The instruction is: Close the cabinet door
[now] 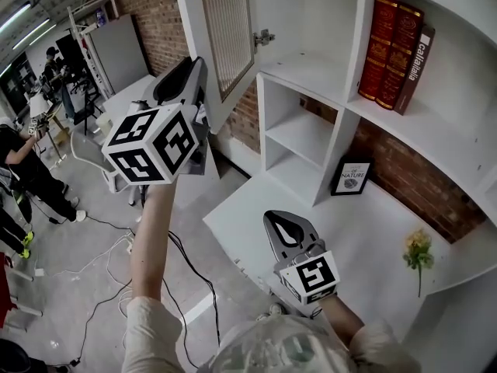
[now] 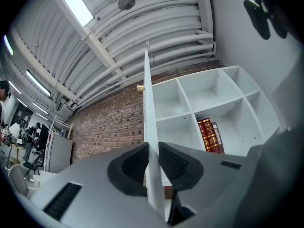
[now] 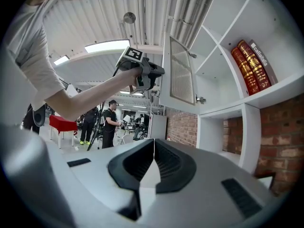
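Note:
The white cabinet door, with a ribbed glass panel, stands swung out from the white shelf cabinet. My left gripper is raised at the door's free edge. In the left gripper view the door's thin edge runs straight between the pads of the left gripper, which press on it. A brass knob shows higher on the door. My right gripper hangs low over the white base shelf, jaws together and empty. The right gripper view shows the right gripper shut, with the door above it.
Red books stand in an upper compartment. A framed picture leans in a lower one, and a yellow flower lies on the base shelf. A hinge sticks out at the door's inner edge. Cables and people are at the left.

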